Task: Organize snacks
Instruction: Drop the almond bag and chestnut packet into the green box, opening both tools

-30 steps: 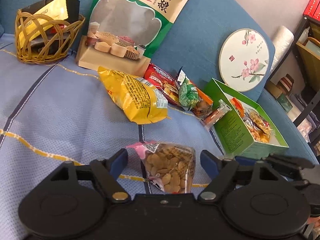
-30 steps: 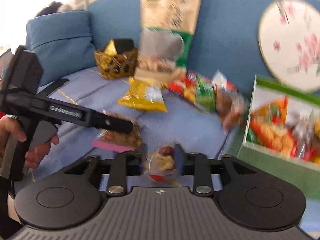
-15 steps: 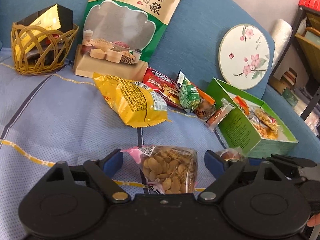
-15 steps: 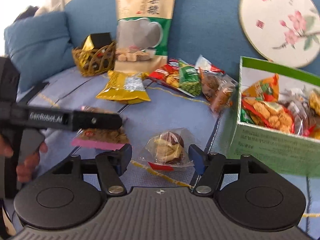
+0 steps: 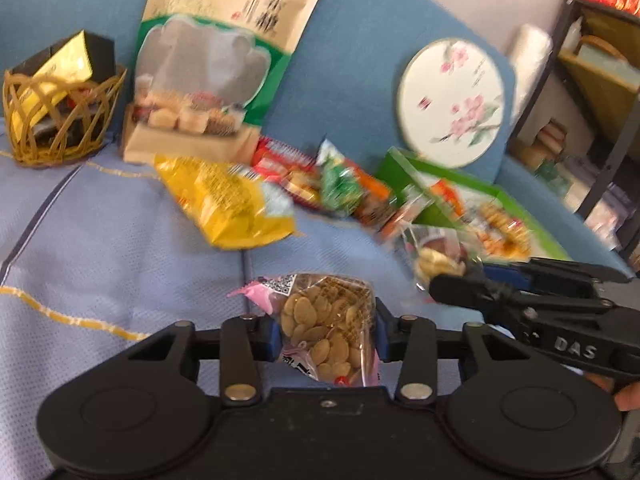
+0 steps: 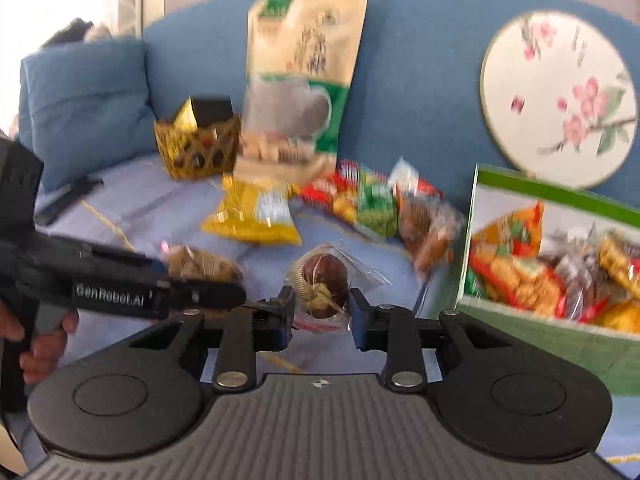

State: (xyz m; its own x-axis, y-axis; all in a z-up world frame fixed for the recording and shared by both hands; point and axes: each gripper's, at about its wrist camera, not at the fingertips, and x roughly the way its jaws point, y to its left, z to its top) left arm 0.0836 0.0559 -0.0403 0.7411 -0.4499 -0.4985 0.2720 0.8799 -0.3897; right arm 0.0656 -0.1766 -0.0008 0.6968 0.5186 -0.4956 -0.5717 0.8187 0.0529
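Packets are what both tools carry at this moment, and each looks light and crinkly. The left gripper has its jaws pinched on the clear bean packet, taken across its middle where the beans bulk out; the pink sealed end pokes out to one side. That film seems slippery and the contents loose, so a hold over the filled belly probably grips better than one on the flat seam, though hard squeezing could crack the beans. The right gripper has its jaws closed against the sides of the wrapped pastry, a brown round thing in a puffy transparent wrapper, seemingly raised above the sofa seat; it is likely soft and crushable, so only a gentle pinch suits it. The green box, already holding mixed snacks, stands just right of the pastry and is the probable destination. Other loose packets, including a yellow bag, lie near the backrest.
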